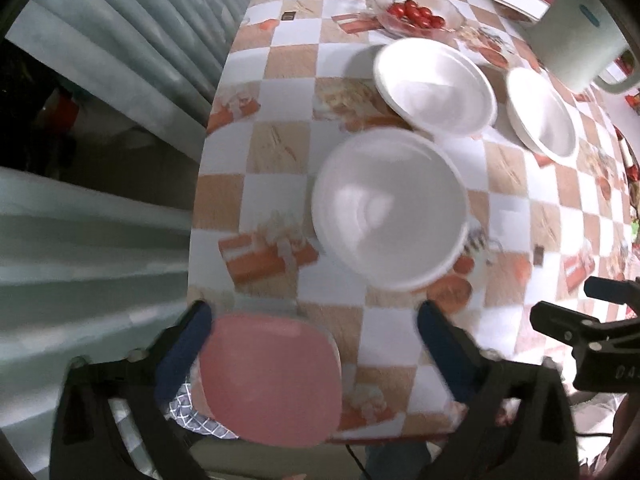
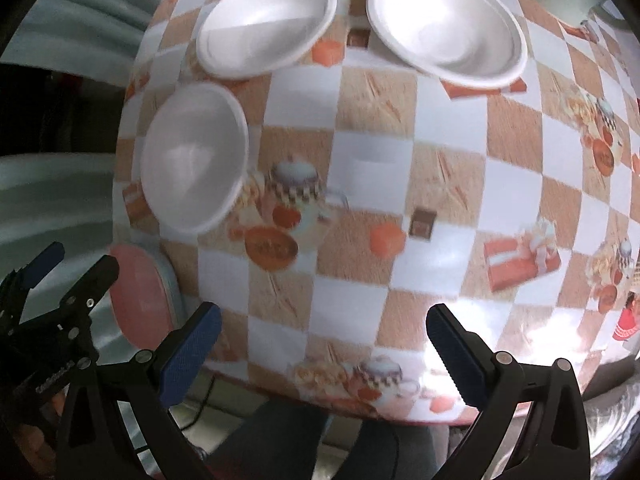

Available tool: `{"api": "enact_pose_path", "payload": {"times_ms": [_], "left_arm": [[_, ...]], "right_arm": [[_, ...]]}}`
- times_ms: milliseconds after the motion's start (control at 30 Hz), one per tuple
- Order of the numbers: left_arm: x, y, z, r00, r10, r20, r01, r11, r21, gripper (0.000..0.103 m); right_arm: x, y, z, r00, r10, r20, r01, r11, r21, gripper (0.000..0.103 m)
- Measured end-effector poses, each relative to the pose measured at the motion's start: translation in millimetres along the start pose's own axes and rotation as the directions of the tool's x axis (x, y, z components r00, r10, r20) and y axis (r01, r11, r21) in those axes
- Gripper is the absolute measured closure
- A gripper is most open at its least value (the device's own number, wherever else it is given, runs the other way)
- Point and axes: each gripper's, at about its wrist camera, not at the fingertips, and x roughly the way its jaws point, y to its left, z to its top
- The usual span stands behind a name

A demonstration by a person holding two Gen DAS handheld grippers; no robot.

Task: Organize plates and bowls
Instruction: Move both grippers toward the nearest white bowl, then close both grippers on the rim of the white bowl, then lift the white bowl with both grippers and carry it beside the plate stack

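Note:
A pink square plate (image 1: 272, 380) lies on a paler plate at the table's near left corner. My left gripper (image 1: 316, 320) hangs over it, open, its left finger beside the plate's edge and its right finger well clear of it. Three white bowls (image 1: 390, 208) (image 1: 436, 84) (image 1: 542, 112) stand apart on the checked tablecloth (image 1: 280, 160). In the right wrist view the bowls (image 2: 196, 156) (image 2: 266, 24) (image 2: 446, 28) lie ahead, and the pink plate (image 2: 140, 300) sits at the left. My right gripper (image 2: 322, 320) is open over bare cloth near the front edge, holding nothing.
A glass bowl of cherry tomatoes (image 1: 416, 14) sits at the far end, with a white appliance (image 1: 580, 40) at the far right. A pale ribbed surface (image 1: 100, 80) runs along the table's left side. A person's legs (image 2: 280, 440) show below the front edge.

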Motion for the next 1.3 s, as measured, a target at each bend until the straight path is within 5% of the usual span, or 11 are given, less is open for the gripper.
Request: {"api": "enact_pose_path", "payload": {"times_ms": [500,600,633,733,867,967,1033,1300], "left_arm": [[70,18,60,0.999,0.018,-0.027,-0.017,0.999,0.039,0.0],[86,16,67,0.999,0.017,-0.052,-0.014,0.999,0.052,0.008],[91,16,69,0.998,0.003,-0.068,0.001,0.999,0.052,0.01],[103,14,71,0.993,-0.039,-0.108,0.045,0.998,0.052,0.031],[111,4,70,0.988,-0.07,-0.137,0.082,0.993,0.084,0.058],[111,-6,67,0.985,-0.088,-0.146,0.104,0.989,0.107,0.07],[109,-16,62,0.983,-0.102,-0.151,0.122,0.984,0.128,0.071],[93,-69,16,0.979,-0.136,-0.15,0.167,0.961,0.219,0.071]], "right_arm": [[50,28,66,0.999,-0.023,0.031,0.022,0.999,0.034,0.0],[61,34,73,0.999,-0.028,0.033,0.027,0.999,0.028,0.0],[63,36,75,0.999,-0.033,0.037,0.032,0.999,0.029,0.005],[70,37,78,0.999,-0.024,0.026,0.023,0.999,0.035,0.048],[77,39,80,0.999,0.05,0.019,-0.051,0.998,0.045,0.061],[78,45,80,0.997,0.07,0.016,-0.07,0.997,0.018,0.069],[81,47,77,0.996,0.084,0.008,-0.084,0.996,0.014,0.085],[88,12,32,0.999,0.036,-0.036,-0.035,0.999,0.027,0.086]]}}
